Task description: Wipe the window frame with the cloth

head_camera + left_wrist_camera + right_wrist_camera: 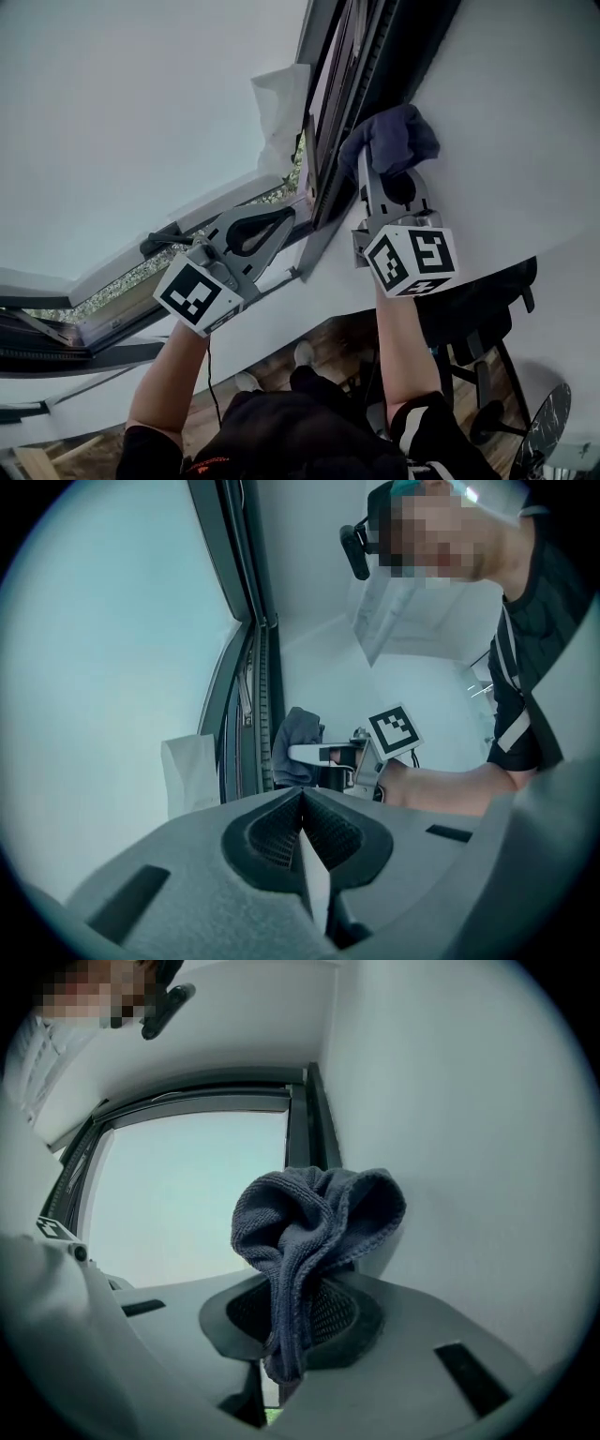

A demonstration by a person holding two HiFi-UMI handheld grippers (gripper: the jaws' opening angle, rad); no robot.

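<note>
A dark blue cloth is bunched at the tip of my right gripper, which is shut on it. In the head view the cloth lies against the dark window frame where it meets the white wall. From the right gripper view the cloth hangs out of the shut jaws in front of the frame's upright. My left gripper is shut with nothing visible in it, its tip close to the frame's lower corner. Its own view shows the closed jaws and the frame beyond.
A white paper sheet sticks to the glass beside the frame, also in the left gripper view. A white wall runs to the right. A hinge arm crosses the open sash at the left. A dark chair stands below.
</note>
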